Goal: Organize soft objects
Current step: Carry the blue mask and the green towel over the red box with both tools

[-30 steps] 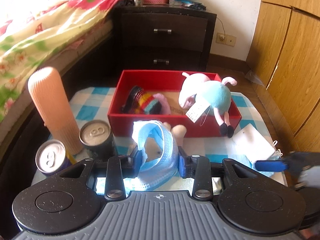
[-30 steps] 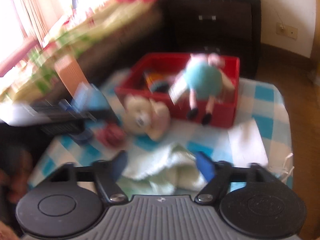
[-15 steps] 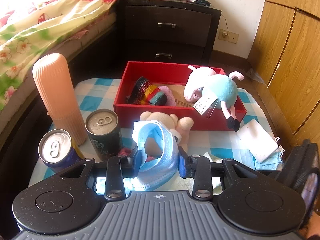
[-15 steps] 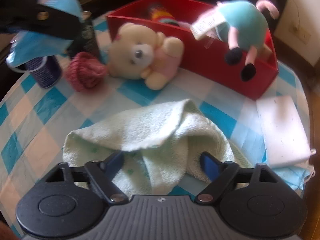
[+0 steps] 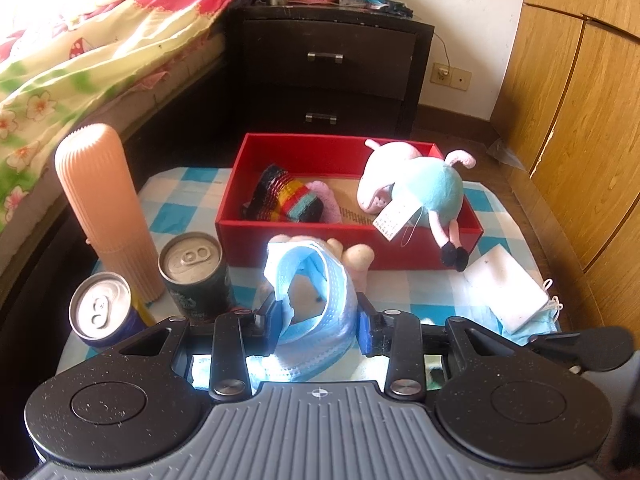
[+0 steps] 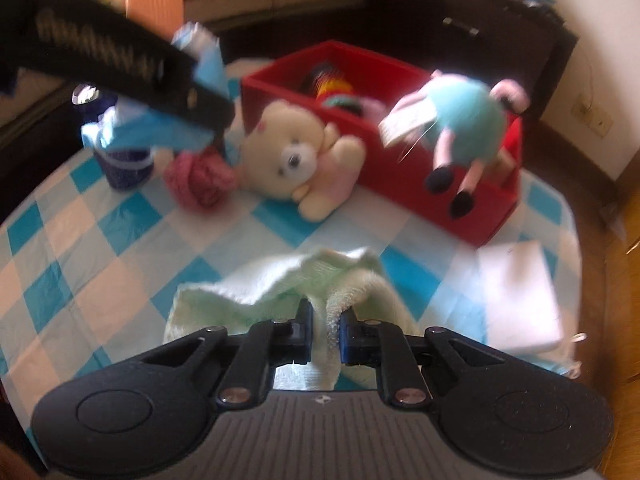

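My left gripper is shut on a blue face mask and holds it above the table, short of the red box. The box holds a striped knit item and a pink-and-blue pig plush that hangs over its front wall. My right gripper is shut on a pale green towel lying on the checked cloth. A cream teddy bear and a pink yarn ball lie in front of the box.
A peach ribbed bottle and two cans stand at the left. A white pad on another blue mask lies at the right. A dark nightstand, a bed and wooden cabinet doors surround the table.
My right gripper has closed on the green towel, which was between open jaws before. My left gripper has drawn back a little and risen with the mask.
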A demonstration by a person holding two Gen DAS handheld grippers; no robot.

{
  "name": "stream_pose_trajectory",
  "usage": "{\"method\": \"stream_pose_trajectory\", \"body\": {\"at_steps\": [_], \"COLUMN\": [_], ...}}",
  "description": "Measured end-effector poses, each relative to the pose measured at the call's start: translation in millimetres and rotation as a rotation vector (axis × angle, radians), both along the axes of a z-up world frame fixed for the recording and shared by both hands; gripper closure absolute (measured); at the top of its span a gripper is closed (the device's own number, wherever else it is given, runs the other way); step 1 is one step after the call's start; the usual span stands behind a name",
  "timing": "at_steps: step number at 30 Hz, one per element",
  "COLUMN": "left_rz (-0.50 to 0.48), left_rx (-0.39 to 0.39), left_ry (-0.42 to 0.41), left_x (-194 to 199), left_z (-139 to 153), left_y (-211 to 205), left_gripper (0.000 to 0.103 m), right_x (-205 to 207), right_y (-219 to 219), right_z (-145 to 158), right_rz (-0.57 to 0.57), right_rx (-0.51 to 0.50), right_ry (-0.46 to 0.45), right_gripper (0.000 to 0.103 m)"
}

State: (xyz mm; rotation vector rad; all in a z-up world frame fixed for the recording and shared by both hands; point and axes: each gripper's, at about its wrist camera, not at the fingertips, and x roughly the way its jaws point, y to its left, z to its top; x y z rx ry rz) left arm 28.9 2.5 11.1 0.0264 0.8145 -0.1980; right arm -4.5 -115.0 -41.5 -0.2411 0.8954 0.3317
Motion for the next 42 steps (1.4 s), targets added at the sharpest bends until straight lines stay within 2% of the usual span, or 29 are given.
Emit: {"method": "stream_pose_trajectory", "body": {"at_steps": [6, 13, 20, 26, 34, 42], "left_rz": [-0.002, -0.010, -0.006, -0.002, -0.007, 0.012], "left_rx": [0.000, 0.001, -0.011, 0.007, 0.030, 0.019], "left_ry": [-0.008, -0.011, -0.041, -0.086, -0.133, -0.142], "left_x": [3, 5, 9, 16, 32, 60], "left_z": [3, 3, 14, 24, 33, 36], "left_y": [-5, -10, -10, -17, -31, -32], "left_gripper": [0.065, 0.064, 0.065, 0.065, 0.065, 0.065], "right_x": [-1, -6, 0, 7, 18, 44], "right_y": [-10, -14, -31, -46, -51, -63], "right_z": [23, 45, 75, 99, 119, 130], "right_rz": [-0.032, -0.052, -0.114, -0.172, -0.207, -0.265], "right_rx": [0.014, -0.014, 0.066, 0.141, 0.192, 0.239], "right_ry": [-0.078, -0.193, -0.264, -0.323, -0.394, -0.436], "right_gripper": [0.103, 0.103, 0.103, 0.103, 0.103, 0.103]}}
